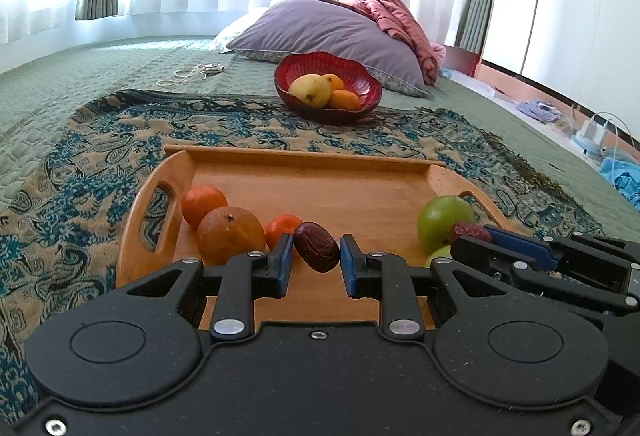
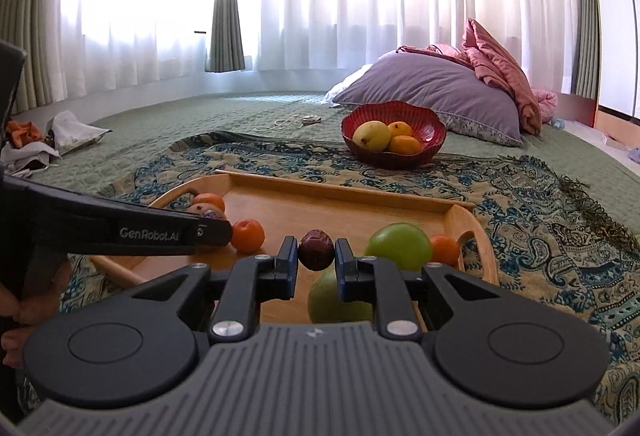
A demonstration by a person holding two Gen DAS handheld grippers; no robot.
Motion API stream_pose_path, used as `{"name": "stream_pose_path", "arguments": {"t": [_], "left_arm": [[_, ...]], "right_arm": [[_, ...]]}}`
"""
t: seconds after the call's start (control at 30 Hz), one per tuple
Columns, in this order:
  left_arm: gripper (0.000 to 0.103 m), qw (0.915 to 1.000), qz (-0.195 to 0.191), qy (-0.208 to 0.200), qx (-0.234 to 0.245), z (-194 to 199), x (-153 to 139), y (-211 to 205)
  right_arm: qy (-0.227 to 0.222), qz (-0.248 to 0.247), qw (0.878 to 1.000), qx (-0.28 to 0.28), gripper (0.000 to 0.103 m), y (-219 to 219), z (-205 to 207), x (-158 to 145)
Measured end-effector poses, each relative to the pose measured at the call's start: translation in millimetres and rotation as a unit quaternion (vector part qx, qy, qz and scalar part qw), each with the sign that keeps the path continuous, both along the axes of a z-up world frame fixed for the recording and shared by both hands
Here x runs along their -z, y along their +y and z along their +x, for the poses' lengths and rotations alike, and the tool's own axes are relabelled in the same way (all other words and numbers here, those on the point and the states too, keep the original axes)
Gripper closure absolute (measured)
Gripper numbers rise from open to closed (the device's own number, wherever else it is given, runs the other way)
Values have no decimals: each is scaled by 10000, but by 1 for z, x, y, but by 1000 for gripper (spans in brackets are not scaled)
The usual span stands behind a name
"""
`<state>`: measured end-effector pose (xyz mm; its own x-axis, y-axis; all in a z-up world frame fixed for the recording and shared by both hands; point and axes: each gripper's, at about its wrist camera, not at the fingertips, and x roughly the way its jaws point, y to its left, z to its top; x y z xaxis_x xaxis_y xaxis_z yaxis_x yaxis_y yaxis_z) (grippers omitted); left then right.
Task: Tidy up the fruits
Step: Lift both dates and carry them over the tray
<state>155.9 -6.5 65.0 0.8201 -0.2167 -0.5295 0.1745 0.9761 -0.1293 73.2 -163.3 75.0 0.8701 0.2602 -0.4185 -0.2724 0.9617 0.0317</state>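
Note:
A wooden tray (image 1: 304, 192) lies on a patterned cloth on the bed. It holds oranges (image 1: 230, 234), a green apple (image 1: 444, 222) and a second green fruit (image 2: 334, 300). My left gripper (image 1: 316, 252) is shut on a dark red date (image 1: 318, 247) just above the tray. My right gripper (image 2: 316, 250) is shut on another red date (image 2: 316, 249), also over the tray; it shows at the right of the left wrist view (image 1: 472, 232). A red bowl (image 1: 362, 80) beyond the tray holds a yellow mango (image 1: 310, 89) and two oranges.
A purple pillow (image 1: 332, 32) and a pink quilt (image 1: 396, 12) lie behind the bowl. A cord (image 1: 192, 73) lies on the green bedspread at the left. Bags and clothes (image 2: 48, 140) sit at the far left. The bed's right edge has clutter (image 1: 592, 132) beside it.

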Motion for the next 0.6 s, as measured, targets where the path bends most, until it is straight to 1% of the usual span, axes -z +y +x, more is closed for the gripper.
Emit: {"name": "stream_pose_path", "arguments": {"t": [0.4,0.6], "left_arm": [[79,9995,184,114,-223,44,-11,12],[79,9989,188,327,-285,73,-16,19]], "right_arm": [[253,74,9994,246,80,-8,48,-10],[505,126,9981,321,80,-13,73,-12]]}}
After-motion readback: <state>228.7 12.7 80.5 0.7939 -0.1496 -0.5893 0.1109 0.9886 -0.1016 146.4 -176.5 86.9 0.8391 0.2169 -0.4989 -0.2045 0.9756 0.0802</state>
